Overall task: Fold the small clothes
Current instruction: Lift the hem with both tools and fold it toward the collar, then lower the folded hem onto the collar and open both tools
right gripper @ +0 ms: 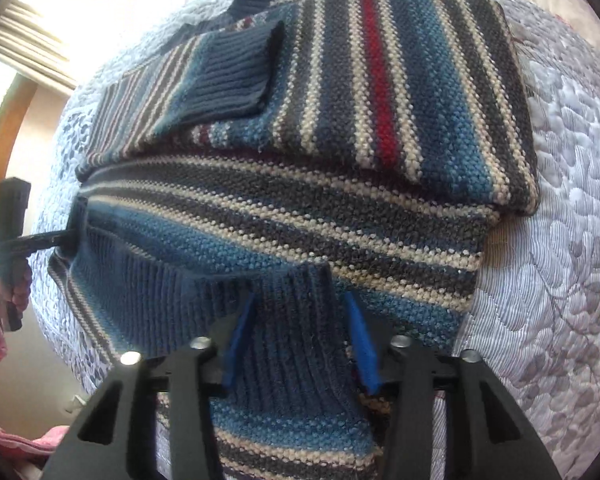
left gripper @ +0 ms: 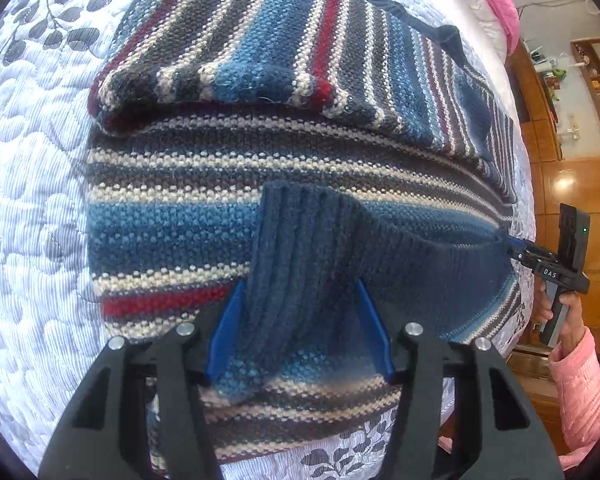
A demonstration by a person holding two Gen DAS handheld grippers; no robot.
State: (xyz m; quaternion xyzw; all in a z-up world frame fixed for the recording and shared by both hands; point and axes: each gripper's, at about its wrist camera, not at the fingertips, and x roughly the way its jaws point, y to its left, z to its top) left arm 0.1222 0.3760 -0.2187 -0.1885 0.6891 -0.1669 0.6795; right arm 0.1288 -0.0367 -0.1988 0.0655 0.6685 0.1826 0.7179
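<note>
A striped knitted sweater (left gripper: 260, 152) is lying on a bed, on a white quilted bedspread (left gripper: 24, 184) stitched in puffy pebble shapes and printed with grey leaf sprigs. The knit is coarse and nubbly, banded in blue, charcoal, cream and red. Its far part is lying doubled over the body, forming a thick rounded fold edge. A sleeve with a navy ribbed cuff (right gripper: 236, 76) is resting flat across the far left of the folded part in the right wrist view.

The left tongs (left gripper: 300, 320) are standing partly open, blue pads either side of a raised bunch of the navy ribbed hem (left gripper: 300, 248); whether they are pinching it cannot be told. The right tongs (right gripper: 300, 332) are showing the same in their own view: blue pads spread, ribbed fabric humped between them, grip uncertain. In the left wrist view, the right tongs (left gripper: 512, 246) appear at the right edge, their tip meeting the hem's corner, with the hem stretched taut towards them. A hand (left gripper: 560, 308) in a pink quilted sleeve (left gripper: 580, 384) is holding the black handle. Polished wooden furniture (left gripper: 556, 128) is standing to the far right.
</note>
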